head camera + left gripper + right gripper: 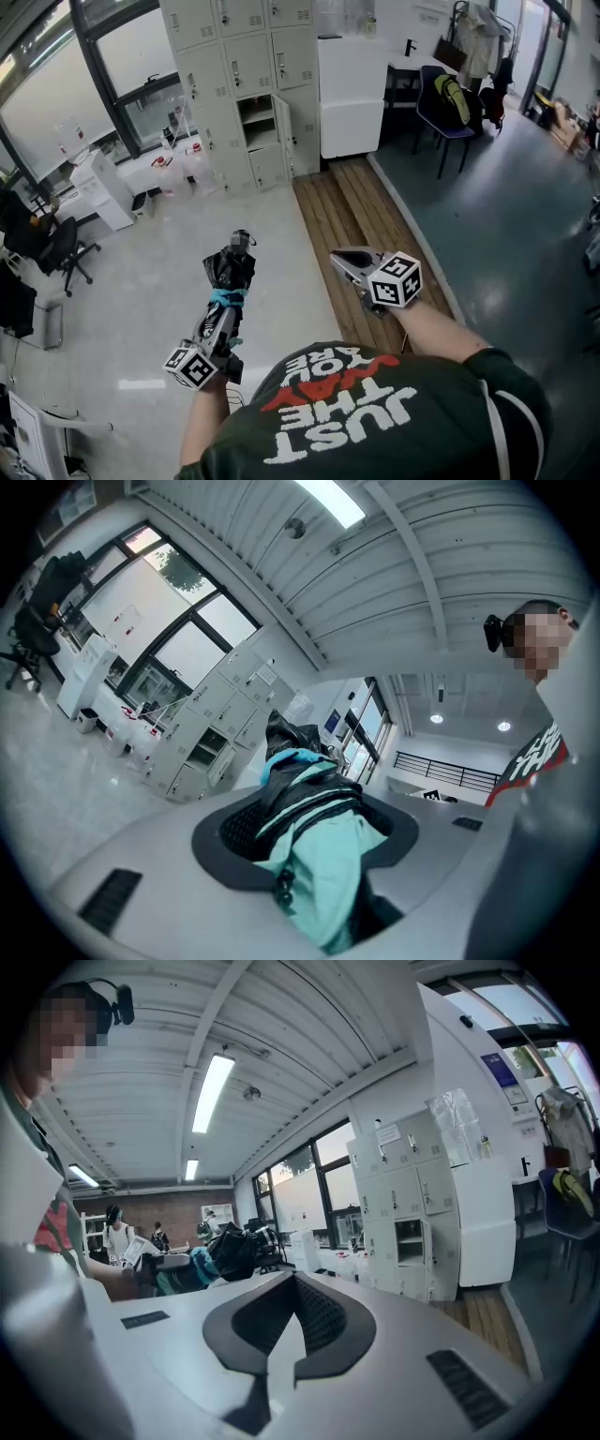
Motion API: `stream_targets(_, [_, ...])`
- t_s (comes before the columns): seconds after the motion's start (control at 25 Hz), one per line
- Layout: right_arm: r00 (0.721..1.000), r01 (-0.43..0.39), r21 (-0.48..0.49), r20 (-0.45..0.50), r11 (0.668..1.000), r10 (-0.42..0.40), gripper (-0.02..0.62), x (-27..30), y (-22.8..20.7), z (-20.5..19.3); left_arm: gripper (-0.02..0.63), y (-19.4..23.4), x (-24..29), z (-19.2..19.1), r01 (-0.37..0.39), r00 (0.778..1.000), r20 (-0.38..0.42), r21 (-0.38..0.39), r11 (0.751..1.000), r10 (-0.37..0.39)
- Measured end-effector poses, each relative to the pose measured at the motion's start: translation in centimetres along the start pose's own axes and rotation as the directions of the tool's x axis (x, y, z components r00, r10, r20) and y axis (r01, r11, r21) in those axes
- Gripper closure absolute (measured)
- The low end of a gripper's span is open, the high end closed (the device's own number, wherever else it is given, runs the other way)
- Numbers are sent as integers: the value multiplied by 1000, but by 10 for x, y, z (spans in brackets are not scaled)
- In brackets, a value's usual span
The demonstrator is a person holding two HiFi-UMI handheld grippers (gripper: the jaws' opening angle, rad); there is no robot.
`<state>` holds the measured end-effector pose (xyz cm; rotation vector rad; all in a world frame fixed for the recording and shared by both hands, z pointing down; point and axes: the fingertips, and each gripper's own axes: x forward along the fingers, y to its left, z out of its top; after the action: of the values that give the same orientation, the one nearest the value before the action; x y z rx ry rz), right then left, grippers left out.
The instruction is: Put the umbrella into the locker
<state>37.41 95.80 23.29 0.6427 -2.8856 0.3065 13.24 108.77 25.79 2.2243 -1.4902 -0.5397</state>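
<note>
One folded umbrella (pixel 232 267), black and teal, is clamped in the fingers of our left gripper (pixel 228 302), out over the pale floor (pixel 141 262). Ahead we count one open compartment (pixel 258 120) in the locker bank (pixel 239 56), well apart from the umbrella. Our right gripper (pixel 343 259) is empty, its two fingers together.

The person wore a dark green T-shirt (pixel 394 412) lettered white and red. The left gripper (pixel 223 314) and right gripper (pixel 342 258) were pale grey, each with a black-and-white marker cube.
</note>
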Motion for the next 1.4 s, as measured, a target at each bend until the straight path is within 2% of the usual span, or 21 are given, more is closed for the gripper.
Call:
stream_targets(0.24, [1000,-1,-13,8,1000,1,561,-30,-16,3,396,-28,20,-9,-2,1000,-3,-10,1000,2])
stream_targets(0.6, [1000,1,14,1,1000,-1,561,-87,-67,-12,396,-70,67,-44,-3,1000,-2,-30,1000,3])
stream_targets(0.88, [1000,-23,31,-6,999,24,561,-93,-88,-18,396,-83,87,-57,-25,1000,-19,-52,998,24])
stream_targets(1.16, [999,-36,36,-34,999,38,561,-51,-95,-19,396,-41,95,-45,-20,1000,-17,-54,998,19])
stream_targets(1.4, [998,-13,30,-53,999,15,561,23,-111,-14,396,31,118,-19,-9,1000,-22,-87,996,7])
